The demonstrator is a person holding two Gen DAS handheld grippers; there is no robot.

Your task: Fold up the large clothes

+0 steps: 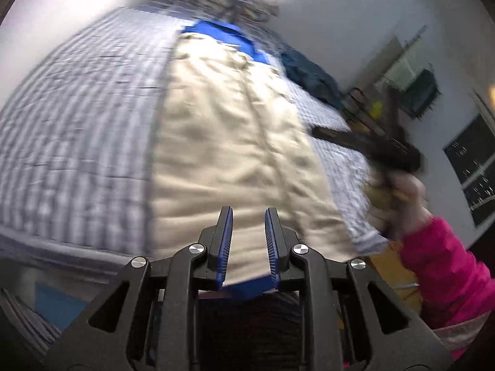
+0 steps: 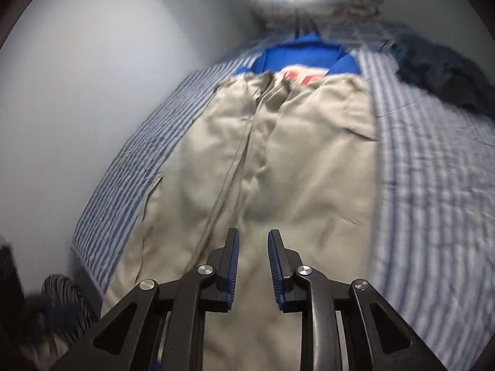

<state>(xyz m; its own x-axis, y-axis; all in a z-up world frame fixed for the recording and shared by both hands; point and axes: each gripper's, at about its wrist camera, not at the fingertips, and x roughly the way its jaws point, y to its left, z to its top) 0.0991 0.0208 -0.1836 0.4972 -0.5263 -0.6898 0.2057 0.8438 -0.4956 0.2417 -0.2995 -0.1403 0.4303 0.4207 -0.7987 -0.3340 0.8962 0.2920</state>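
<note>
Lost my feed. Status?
Both grippers, left gripper and right gripper, open, empty. Beige trousers flat on striped bed. Blue garment under waistband.

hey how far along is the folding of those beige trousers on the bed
Done: the beige trousers lie spread lengthwise on the striped bedsheet, waist at the far end by a blue garment. No fold shows yet. In hand: nothing; the left tongs and right tongs are both open and empty over the near end. Left: all the folding, and a dark garment seems to wait aside.
</note>
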